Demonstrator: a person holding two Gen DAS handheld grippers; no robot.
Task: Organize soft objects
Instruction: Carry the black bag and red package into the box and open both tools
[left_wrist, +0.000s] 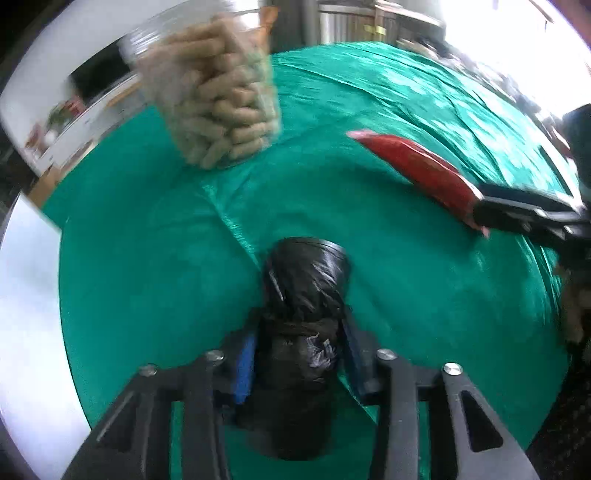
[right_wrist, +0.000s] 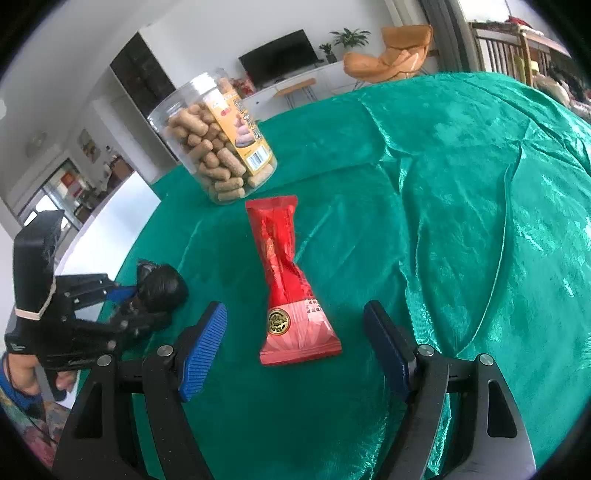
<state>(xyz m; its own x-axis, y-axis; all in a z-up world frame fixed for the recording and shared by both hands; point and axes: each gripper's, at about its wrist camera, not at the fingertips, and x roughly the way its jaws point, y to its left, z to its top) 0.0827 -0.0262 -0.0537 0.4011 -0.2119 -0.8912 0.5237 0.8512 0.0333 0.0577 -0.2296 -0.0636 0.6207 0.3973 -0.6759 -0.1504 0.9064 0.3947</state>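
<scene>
A black plastic bag roll (left_wrist: 306, 280) sits between the blue pads of my left gripper (left_wrist: 299, 325), which is shut on it just above the green tablecloth (left_wrist: 140, 240). The right wrist view shows that same left gripper (right_wrist: 144, 295) at the table's left edge with the black roll (right_wrist: 162, 284) in its jaws. A red snack packet (right_wrist: 284, 273) lies flat on the cloth, its lower end between the wide-apart fingers of my right gripper (right_wrist: 295, 314), which is open and touches nothing. In the left wrist view the red packet (left_wrist: 413, 166) lies in front of the right gripper (left_wrist: 480, 206).
A clear plastic jar of biscuit sticks (right_wrist: 218, 144) stands at the back left of the table, also blurred in the left wrist view as the jar (left_wrist: 214, 99). The wrinkled green cloth (right_wrist: 461, 203) stretches to the right. A hand (right_wrist: 26, 369) holds the left gripper beyond the table's left edge.
</scene>
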